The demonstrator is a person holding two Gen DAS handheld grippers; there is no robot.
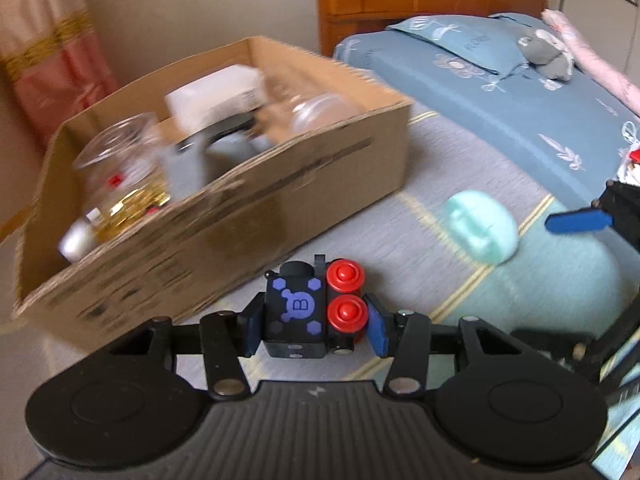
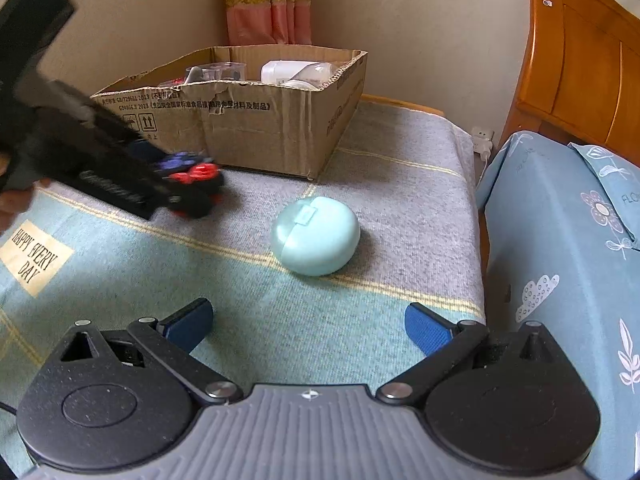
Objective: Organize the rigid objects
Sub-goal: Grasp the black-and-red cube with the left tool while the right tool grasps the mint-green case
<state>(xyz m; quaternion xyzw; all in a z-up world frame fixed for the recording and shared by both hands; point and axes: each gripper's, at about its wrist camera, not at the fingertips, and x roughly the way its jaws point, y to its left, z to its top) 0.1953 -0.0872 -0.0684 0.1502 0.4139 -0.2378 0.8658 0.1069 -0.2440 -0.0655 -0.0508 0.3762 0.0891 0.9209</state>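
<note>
The toy block [image 1: 314, 312], black with purple marks and two red knobs, sits clamped between the blue pads of the left gripper [image 1: 316, 326], held off the blanket [image 1: 460, 280] and squarely across its sides so it will not twist. It hangs just short of the near wall of the cardboard box [image 1: 248, 216], which already holds a glass jar [image 1: 116, 160], a white carton and other blurred items. That suggests the block is being carried there to join them.

The mint-green round case [image 2: 316, 236] lies on the blanket, well clear of the box and in front of the right gripper [image 2: 308, 326]. It is centred on the gap between the two fingers but beyond their tips, not touching either. That gripper stands wide and holds nothing, probably lined up to take the case next. The bed [image 2: 560, 240] is just beside the blanket, to the right.
</note>
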